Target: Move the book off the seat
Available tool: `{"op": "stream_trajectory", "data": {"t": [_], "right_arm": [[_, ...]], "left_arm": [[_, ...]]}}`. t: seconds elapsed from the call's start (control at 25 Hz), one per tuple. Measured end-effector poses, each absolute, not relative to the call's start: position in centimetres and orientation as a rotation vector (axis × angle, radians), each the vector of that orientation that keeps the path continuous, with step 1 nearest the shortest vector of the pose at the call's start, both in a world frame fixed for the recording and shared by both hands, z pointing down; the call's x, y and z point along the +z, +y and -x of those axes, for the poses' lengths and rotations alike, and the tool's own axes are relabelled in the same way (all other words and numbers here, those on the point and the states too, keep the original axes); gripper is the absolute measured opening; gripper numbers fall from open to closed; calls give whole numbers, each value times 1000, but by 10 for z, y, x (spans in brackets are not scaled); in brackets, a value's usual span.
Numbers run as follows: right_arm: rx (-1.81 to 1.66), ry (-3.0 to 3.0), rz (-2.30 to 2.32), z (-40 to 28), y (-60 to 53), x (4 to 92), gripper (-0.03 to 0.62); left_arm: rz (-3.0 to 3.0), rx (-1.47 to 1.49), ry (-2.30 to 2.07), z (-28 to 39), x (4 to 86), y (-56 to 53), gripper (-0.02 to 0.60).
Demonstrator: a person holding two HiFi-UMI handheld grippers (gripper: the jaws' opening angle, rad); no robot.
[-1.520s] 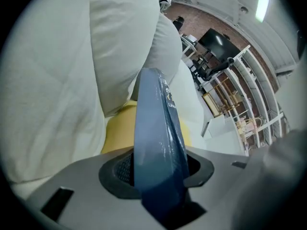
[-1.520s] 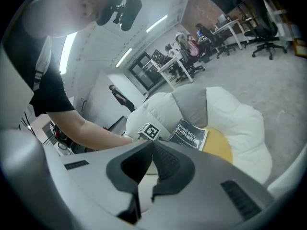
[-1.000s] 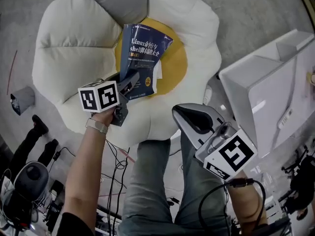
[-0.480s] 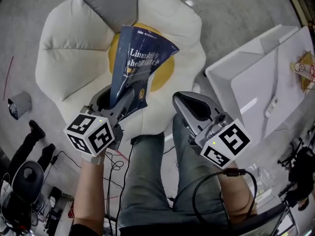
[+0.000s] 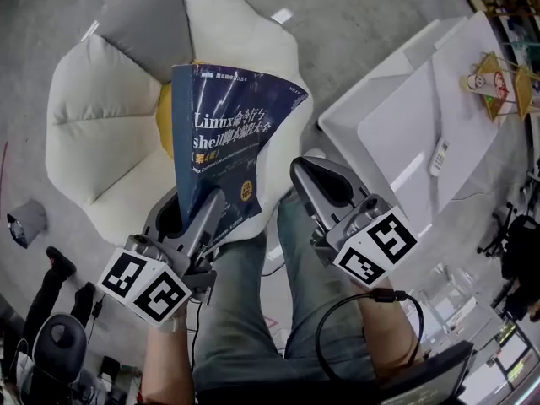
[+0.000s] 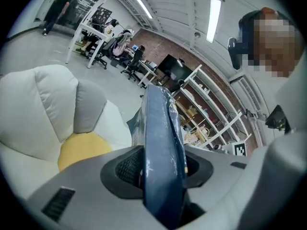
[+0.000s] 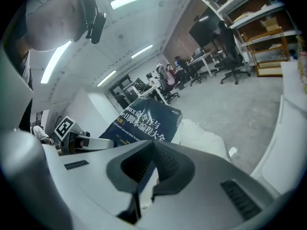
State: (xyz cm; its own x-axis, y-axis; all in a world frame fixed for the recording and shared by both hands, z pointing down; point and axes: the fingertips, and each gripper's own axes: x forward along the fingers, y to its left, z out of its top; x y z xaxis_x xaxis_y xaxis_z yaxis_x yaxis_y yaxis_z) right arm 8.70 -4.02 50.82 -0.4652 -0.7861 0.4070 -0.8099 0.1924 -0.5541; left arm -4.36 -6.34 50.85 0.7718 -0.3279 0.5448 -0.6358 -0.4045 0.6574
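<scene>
Above the white flower-shaped cushion seat with its yellow centre (image 5: 93,133), the left gripper (image 5: 198,209) is pinching the thick dark-blue softcover book (image 5: 224,142) by its lower edge and holding it upright in the air. It is probably feeling heavy and floppy, so a grip near the spine is looking steadier. The cover is showing "Linux" and "shell" among Chinese characters. The right gripper (image 5: 316,184) is hanging beside it, jaws pressed together and empty.

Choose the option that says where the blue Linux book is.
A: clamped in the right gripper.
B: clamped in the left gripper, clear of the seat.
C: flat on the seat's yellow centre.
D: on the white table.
B: the left gripper has its pads pressed on the lower edge of the blue Linux book, which stands upright above the flower-shaped seat.
</scene>
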Motion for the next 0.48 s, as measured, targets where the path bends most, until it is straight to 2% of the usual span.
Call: {"op": "stream_trajectory", "data": {"t": [0.48], "right_arm": [[1170,-2258,-1881,-165,-5,516,12]], "left_arm": [[-2058,470,-528,-35,510,-42,183]]}}
